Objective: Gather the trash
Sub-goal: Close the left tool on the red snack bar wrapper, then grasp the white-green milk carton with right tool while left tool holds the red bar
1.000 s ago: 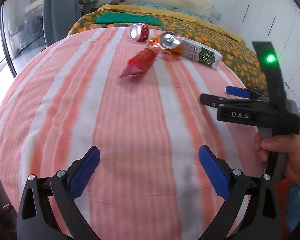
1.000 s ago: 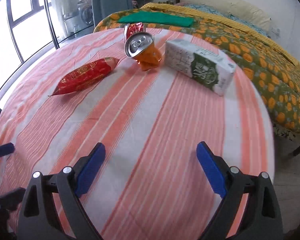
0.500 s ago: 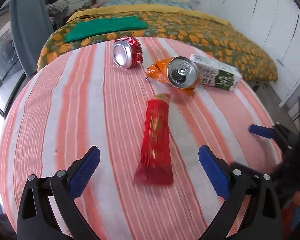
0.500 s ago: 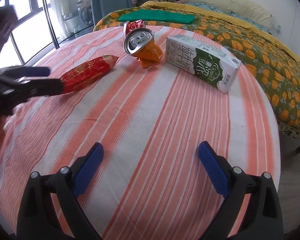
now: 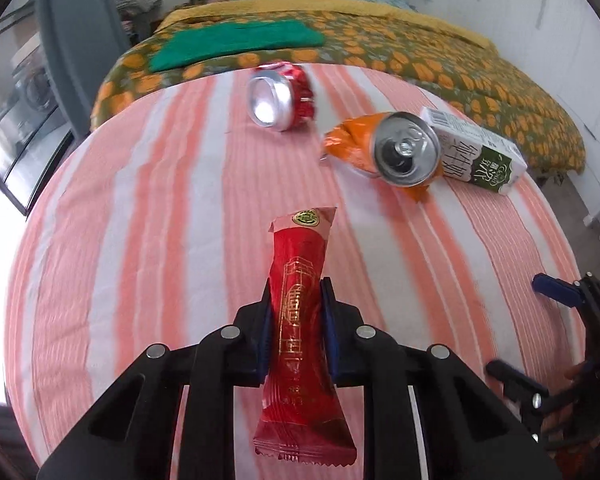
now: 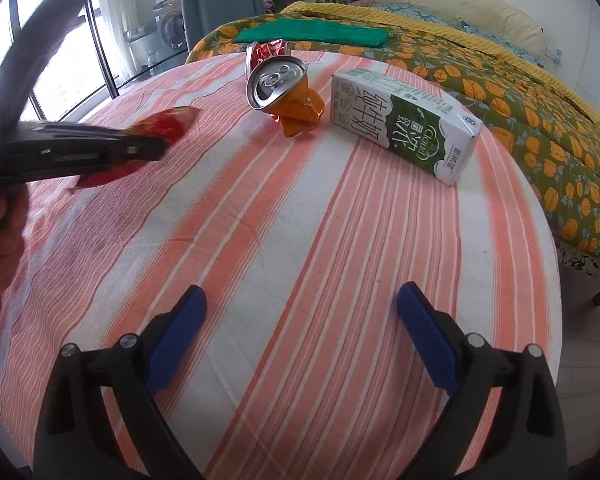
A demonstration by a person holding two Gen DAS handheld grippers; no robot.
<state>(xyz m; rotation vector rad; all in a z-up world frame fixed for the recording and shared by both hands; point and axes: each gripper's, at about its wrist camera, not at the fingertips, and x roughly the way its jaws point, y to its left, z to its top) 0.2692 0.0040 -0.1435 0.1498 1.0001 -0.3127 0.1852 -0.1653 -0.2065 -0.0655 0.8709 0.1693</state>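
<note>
Wrapper first: a long red foil snack wrapper with gold print (image 5: 300,320) lies lengthwise on the worktop (image 5: 160,220), which is covered by an orange-and-white striped cloth. The left gripper (image 5: 296,316) has just been closing on it, and its blue-padded fingers (image 5: 327,320) now pinch the wrapper's middle from both sides, squeezing it narrow at the waist. Both ends stick out free, one toward the camera, one away.

Farther back on the cloth sit the remaining pieces: a crushed red drink can (image 5: 280,96), a crushed orange drink can (image 5: 388,148) and, touching that one, a white-and-green milk carton (image 5: 476,152) on its side. A bed with an orange-flowered cover (image 6: 500,80) stands beyond.

The right gripper (image 6: 304,340) hovers over bare cloth, fingers spread wide, nothing between them.

Step in hand: first pickup, grip made, lift apparently not yet begun. Next move likely calls for raising the wrapper clear and carrying it to a bin; none is in view. Thin foil may slip, so the pinch must hold.
</note>
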